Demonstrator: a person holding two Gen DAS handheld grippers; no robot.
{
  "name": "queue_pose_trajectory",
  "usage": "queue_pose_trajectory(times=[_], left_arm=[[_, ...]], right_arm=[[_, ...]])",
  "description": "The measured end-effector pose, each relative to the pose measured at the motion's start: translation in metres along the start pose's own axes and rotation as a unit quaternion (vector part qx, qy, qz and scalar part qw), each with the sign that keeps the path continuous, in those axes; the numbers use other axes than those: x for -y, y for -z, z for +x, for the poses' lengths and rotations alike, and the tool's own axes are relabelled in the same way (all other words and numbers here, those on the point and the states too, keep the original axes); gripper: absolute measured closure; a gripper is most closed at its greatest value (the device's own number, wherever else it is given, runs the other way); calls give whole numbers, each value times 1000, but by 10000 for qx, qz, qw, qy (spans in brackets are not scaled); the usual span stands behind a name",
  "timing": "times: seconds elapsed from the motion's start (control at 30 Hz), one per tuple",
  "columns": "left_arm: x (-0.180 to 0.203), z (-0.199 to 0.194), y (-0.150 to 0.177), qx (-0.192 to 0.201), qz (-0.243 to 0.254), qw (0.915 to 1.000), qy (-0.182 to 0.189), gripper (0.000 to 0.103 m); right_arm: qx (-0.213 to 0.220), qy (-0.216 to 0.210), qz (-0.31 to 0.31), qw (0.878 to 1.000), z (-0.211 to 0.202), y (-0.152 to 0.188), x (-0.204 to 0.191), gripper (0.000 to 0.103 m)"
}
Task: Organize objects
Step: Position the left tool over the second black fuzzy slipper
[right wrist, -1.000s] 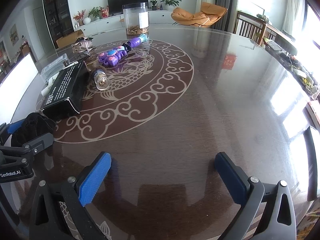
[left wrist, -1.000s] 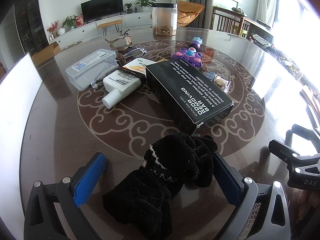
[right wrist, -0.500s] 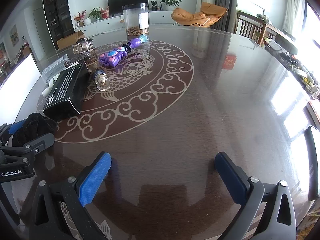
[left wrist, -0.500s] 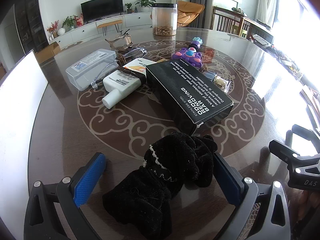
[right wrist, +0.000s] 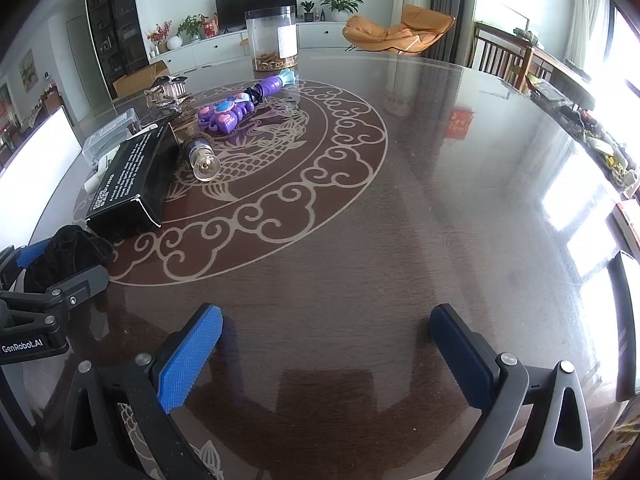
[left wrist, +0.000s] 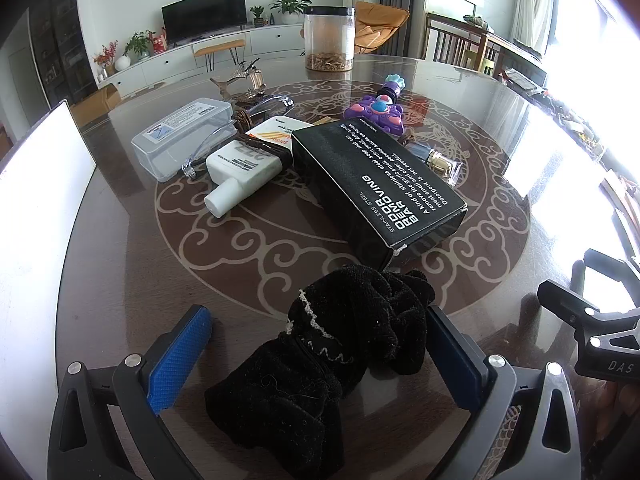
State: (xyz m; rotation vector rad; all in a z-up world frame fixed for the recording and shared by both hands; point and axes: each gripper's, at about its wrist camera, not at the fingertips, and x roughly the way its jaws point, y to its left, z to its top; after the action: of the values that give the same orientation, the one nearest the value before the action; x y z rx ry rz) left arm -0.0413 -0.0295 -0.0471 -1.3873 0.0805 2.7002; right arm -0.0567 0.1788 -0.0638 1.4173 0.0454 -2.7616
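Our left gripper (left wrist: 316,344) has its jaws wide apart around a crumpled black sock (left wrist: 320,356) — not clamped. Right gripper (right wrist: 326,344) hovers over bare table (right wrist: 440,200), jaws apart too.

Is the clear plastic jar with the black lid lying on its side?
No, the clear plastic jar stands upright on the glossy round table, its black lid on top.

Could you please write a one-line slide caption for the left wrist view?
Open left gripper straddling a crumpled black cloth on the glass table, near a black box.
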Motion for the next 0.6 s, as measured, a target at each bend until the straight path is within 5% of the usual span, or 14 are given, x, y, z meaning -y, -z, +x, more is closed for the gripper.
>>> queue_pose_trajectory(times=[0.6], left_arm=[[1, -1, 2, -13, 15, 10000, 27, 0]], right_arm=[[-2, -5, 4, 10000, -1, 0, 1, 0]])
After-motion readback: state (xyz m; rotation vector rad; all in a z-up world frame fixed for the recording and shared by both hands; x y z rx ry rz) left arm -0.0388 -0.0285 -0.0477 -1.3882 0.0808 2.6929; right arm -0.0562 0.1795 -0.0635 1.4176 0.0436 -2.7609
